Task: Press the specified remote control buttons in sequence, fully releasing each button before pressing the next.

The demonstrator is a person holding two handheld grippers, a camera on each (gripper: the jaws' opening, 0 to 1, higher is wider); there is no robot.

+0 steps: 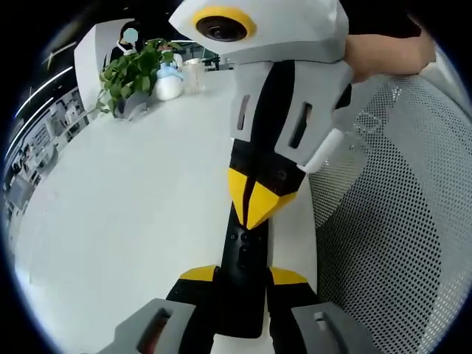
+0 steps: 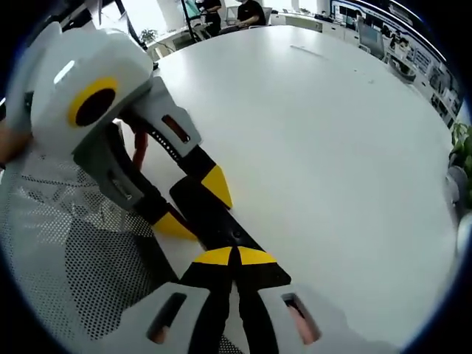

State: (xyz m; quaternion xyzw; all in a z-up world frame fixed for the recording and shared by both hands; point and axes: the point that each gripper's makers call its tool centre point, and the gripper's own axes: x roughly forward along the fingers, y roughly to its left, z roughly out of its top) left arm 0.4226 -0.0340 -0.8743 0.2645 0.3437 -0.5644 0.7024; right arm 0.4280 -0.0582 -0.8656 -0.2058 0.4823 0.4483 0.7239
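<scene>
A long black remote control (image 1: 242, 254) lies lengthwise between the yellow-tipped jaws of my left gripper (image 1: 243, 276), which is shut on its sides just above the white table (image 1: 133, 206). My right gripper (image 1: 255, 200) comes down from above with its yellow tips together, touching the remote's upper face near the small buttons. In the right gripper view, my right gripper (image 2: 234, 256) is shut with its tips on the remote (image 2: 220, 220). The left gripper (image 2: 195, 203) holds the remote from the left.
A potted green plant (image 1: 131, 74), a white bottle (image 1: 168, 85) and a clear glass (image 1: 193, 74) stand at the table's far end. A white mesh chair back (image 1: 398, 228) sits close beside the table edge. A person's hand (image 1: 383, 53) holds the right gripper. People sit far off (image 2: 251, 11).
</scene>
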